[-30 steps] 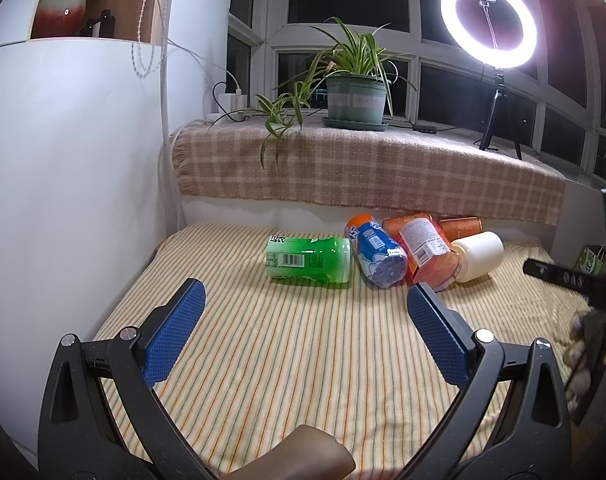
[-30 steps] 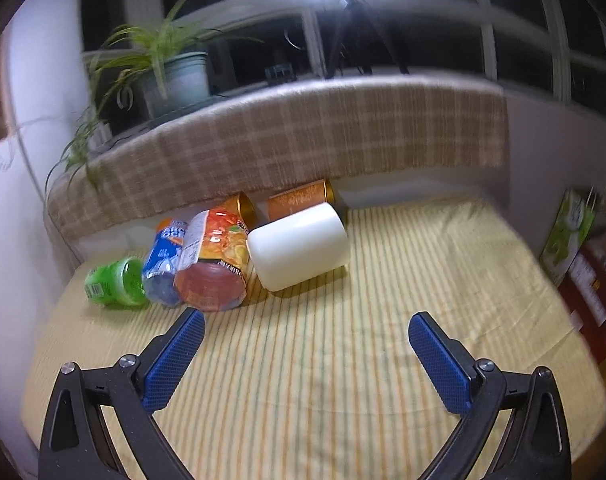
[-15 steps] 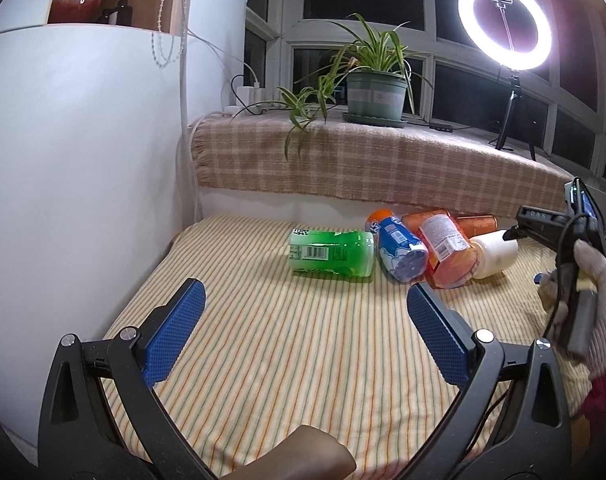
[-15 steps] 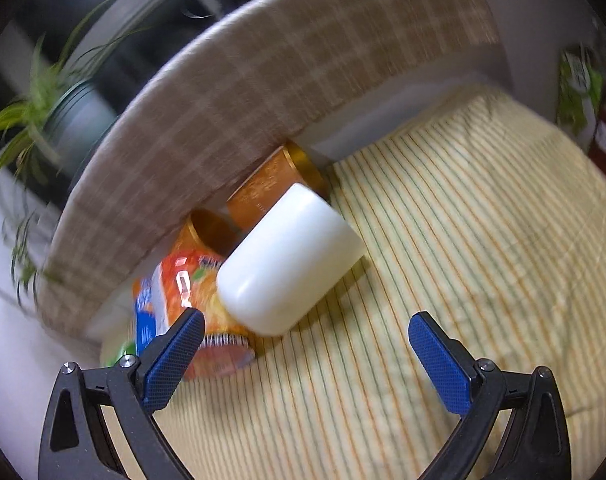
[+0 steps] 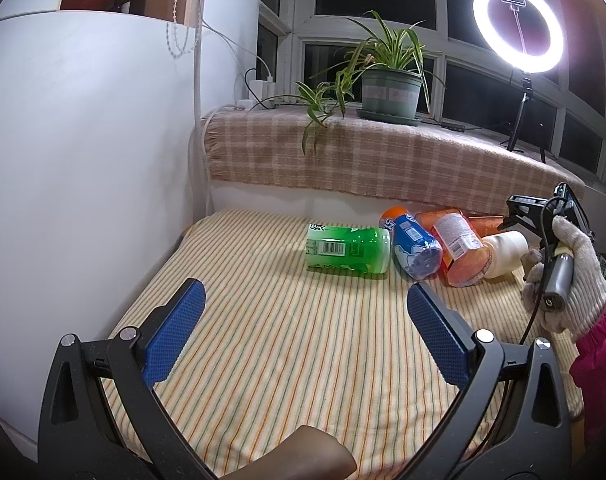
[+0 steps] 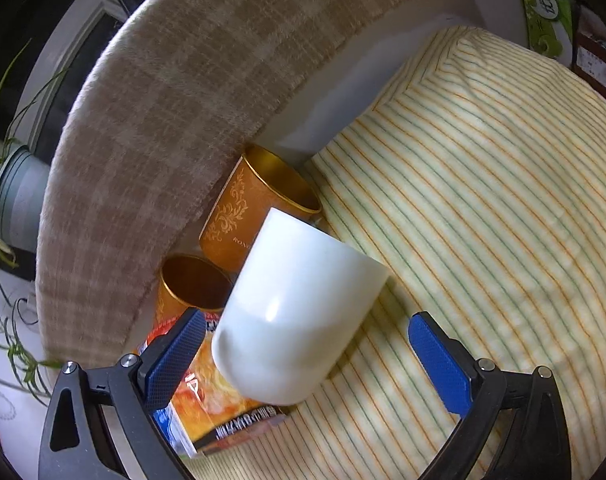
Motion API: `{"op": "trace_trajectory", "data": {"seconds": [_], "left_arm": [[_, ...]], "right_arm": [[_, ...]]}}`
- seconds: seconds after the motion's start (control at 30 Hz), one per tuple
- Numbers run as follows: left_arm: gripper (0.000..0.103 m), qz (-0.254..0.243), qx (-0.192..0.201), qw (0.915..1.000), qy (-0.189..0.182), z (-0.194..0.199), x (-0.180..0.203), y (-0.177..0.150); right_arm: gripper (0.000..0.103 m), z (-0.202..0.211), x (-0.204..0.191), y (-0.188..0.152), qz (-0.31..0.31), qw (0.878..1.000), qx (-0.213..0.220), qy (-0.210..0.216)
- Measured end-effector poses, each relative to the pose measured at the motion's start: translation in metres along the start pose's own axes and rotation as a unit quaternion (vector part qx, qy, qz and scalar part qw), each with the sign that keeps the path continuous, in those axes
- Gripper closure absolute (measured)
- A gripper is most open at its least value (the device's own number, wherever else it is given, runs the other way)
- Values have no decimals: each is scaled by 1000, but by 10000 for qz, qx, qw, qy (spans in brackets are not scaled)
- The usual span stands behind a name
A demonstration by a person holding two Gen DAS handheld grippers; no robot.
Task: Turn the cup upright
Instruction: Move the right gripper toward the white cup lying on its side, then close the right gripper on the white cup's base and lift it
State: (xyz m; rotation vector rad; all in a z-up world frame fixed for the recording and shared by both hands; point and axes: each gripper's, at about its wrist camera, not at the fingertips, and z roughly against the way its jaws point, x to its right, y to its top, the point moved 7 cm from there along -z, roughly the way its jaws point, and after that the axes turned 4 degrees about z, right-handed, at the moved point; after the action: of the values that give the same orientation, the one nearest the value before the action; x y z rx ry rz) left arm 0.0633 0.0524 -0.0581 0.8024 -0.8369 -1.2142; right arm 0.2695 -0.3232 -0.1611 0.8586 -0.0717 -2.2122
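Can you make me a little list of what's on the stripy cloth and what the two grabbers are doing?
surface: striped cloth
white cup: lying on its side
next to it: orange printed cup, blue cup and green cup, all on their sides
behind: two brown-gold tubes, also lying down
right gripper: open, fingers either side of the white cup, not squeezing
left gripper: open, holding nothing, away from the cups
job: cup not upright yet

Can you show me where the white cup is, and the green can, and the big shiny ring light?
white cup (image 6: 299,312): right wrist view, on its curved side.
green can (image 5: 349,249): left wrist view, middle of its side, near the barcode.
ring light (image 5: 487,0): left wrist view, on the glowing ring's upper left.
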Motion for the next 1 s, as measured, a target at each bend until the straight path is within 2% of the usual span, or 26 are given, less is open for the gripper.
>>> {"op": "trace_trajectory", "data": {"seconds": [0.13, 0.33, 0.67, 1.0], "left_arm": [[1, 9, -12, 10000, 27, -2, -3, 0], [1, 24, -23, 10000, 44, -3, -5, 1], [1, 10, -28, 10000, 69, -4, -5, 1], [1, 22, 23, 10000, 92, -2, -4, 2]], "right_arm": [[4, -17, -1, 4, -165, 9997, -158, -48], [5, -40, -2, 5, -422, 9982, -393, 142], [20, -70, -10, 11, -574, 9949, -644, 528], [21, -58, -7, 9, -352, 9962, -607, 518]]}}
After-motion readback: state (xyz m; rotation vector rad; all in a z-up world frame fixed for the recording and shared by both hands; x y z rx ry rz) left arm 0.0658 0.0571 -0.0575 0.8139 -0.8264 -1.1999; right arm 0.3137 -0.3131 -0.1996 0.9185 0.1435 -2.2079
